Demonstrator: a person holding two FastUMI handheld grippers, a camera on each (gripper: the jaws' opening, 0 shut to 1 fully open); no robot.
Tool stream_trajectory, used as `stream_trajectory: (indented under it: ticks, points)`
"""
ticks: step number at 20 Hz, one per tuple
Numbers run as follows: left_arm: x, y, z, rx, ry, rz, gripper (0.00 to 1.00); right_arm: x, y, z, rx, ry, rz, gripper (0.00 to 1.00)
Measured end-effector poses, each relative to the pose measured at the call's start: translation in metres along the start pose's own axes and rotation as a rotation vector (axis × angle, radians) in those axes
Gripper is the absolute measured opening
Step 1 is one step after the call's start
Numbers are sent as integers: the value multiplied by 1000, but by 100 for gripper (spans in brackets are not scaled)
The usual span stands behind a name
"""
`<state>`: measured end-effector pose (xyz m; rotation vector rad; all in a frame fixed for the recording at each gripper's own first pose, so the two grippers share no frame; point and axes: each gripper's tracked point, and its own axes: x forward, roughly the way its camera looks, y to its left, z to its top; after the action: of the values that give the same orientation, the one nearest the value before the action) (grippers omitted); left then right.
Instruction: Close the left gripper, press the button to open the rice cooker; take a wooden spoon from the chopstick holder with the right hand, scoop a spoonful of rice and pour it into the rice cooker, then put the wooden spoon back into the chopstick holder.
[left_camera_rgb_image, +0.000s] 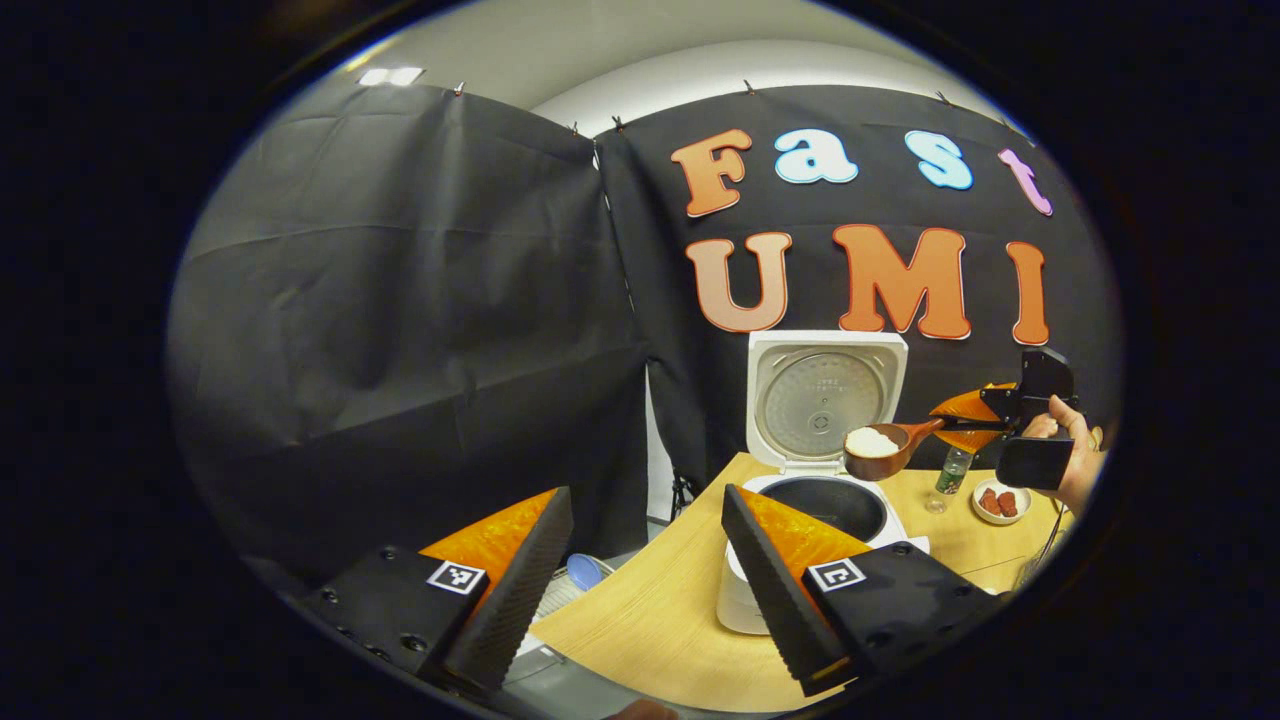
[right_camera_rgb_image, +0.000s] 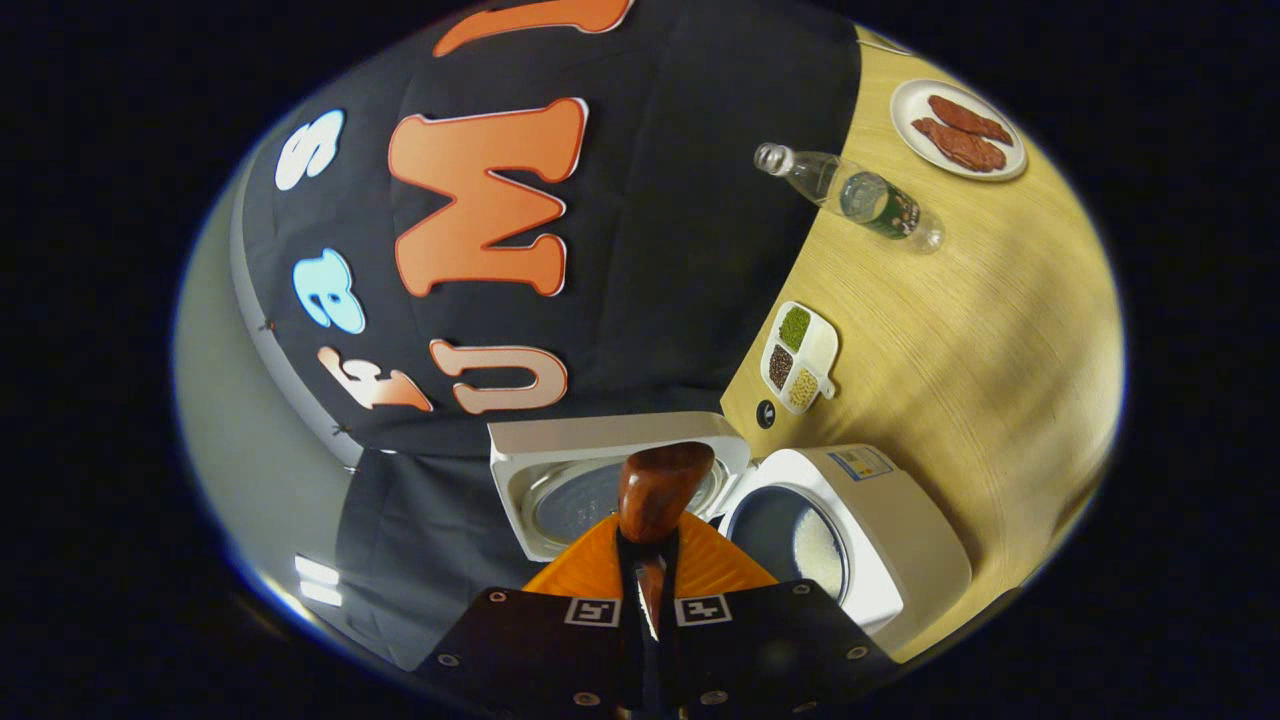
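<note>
The wooden table (left_camera_rgb_image: 660, 620) carries the white rice cooker (left_camera_rgb_image: 745, 600), whose lid (left_camera_rgb_image: 825, 400) stands raised and upright at the far side against the booth wall, leaving the dark inner pot (left_camera_rgb_image: 835, 500) exposed; in the right gripper view some white rice (right_camera_rgb_image: 818, 550) lies inside the pot; the left gripper (left_camera_rgb_image: 640, 570) sits near and to the left of the cooker, its fingers spread wide and released, grasping nothing; the right gripper (left_camera_rgb_image: 965, 422), held by a hand (left_camera_rgb_image: 1075, 455) at the far right, has its fingers clenched on the handle of the wooden spoon (left_camera_rgb_image: 885, 448); the spoon's bowl, heaped with white rice, hangs above the open pot, just in front of the lid; a clear bottle (right_camera_rgb_image: 850, 192), a divided dish of grains (right_camera_rgb_image: 798, 357) and a small plate of reddish pieces (right_camera_rgb_image: 958, 130) stand on the table right of the cooker.
</note>
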<state>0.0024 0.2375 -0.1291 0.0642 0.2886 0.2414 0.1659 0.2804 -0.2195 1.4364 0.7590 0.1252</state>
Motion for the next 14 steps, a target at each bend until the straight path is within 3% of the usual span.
stream_trajectory:
  ticks: [2,8,14]
  points:
    - [5,6,-4,-2,7,6,97,14,-4,-12,-118,14,-61,5]
    - [22,16,-14,-11,33,-2,100,36,2,-25,-401,-3,-132,6]
    - [37,18,-19,-4,45,-21,100,38,20,-22,-662,-53,-156,6]
